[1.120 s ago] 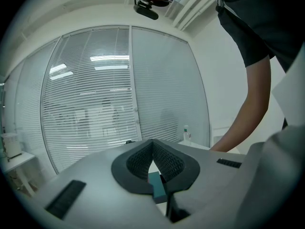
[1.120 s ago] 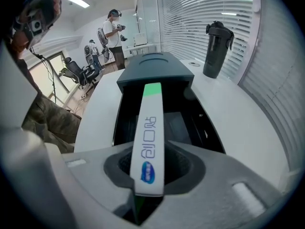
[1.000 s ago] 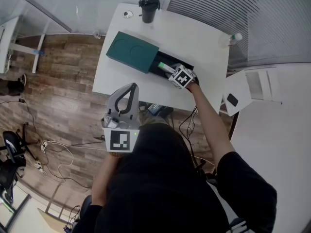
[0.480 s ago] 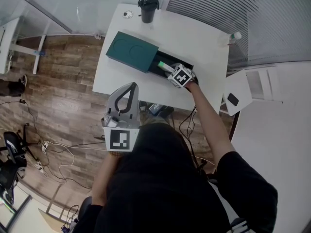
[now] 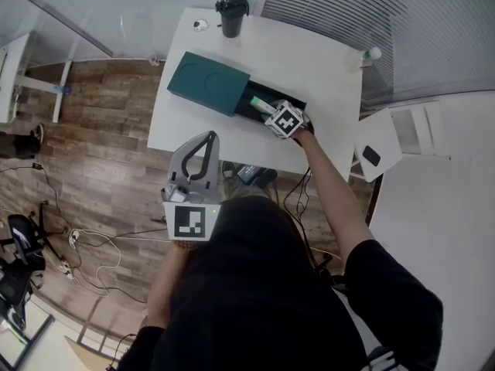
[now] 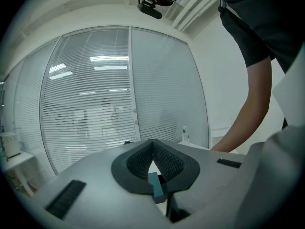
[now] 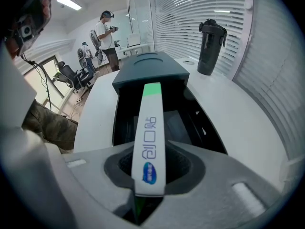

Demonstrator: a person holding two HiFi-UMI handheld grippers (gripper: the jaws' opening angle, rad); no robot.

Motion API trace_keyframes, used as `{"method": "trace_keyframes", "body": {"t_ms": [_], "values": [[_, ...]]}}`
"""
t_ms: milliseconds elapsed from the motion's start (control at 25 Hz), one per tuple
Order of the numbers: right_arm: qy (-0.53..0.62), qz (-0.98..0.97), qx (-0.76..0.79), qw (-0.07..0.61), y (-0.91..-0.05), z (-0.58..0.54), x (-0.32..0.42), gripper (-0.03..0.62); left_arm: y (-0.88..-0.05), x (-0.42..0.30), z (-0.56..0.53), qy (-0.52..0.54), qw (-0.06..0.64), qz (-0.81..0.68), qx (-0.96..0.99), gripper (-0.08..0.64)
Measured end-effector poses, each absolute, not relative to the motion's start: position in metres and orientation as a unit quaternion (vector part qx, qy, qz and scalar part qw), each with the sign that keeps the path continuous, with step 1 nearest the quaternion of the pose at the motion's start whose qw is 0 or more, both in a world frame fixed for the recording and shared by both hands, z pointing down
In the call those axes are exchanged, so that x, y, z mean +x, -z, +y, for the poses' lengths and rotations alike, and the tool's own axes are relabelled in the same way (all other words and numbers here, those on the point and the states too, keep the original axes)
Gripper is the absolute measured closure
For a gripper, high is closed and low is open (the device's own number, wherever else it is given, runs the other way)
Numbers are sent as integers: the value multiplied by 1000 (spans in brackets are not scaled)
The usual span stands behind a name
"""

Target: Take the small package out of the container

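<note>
A dark green box [image 5: 209,82] lies on the white table [image 5: 309,60], its sleeve slid left off a black inner tray [image 5: 259,108]. My right gripper [image 5: 272,114] points steeply down over that tray and is shut on the small package [image 7: 150,137], a long white carton with a green end and blue print. The carton rises out of the jaws above the tray [image 7: 178,123], toward the sleeve [image 7: 147,68]. My left gripper [image 5: 209,136] hangs off the table's near edge, close to my body, with its jaws shut on nothing [image 6: 152,149].
A black tumbler [image 5: 232,14] and a small round object [image 5: 200,24] stand at the table's far edge, and a small bottle [image 5: 371,53] at the far right corner. A white side table with a phone [image 5: 371,158] stands to the right. Cables trail over the wooden floor [image 5: 85,246].
</note>
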State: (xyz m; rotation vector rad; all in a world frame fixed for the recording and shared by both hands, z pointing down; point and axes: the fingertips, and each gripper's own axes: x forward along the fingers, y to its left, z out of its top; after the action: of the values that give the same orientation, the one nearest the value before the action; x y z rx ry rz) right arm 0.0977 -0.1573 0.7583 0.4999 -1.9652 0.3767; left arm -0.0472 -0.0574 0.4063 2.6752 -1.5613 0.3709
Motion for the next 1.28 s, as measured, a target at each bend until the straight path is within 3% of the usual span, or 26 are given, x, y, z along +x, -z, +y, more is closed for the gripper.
{"method": "trace_keyframes", "body": {"t_ms": [1280], "values": [[-186,-803,238,513,-758,-158,100,500,-406,-52,-57,-105,10,-506,856,561]]}}
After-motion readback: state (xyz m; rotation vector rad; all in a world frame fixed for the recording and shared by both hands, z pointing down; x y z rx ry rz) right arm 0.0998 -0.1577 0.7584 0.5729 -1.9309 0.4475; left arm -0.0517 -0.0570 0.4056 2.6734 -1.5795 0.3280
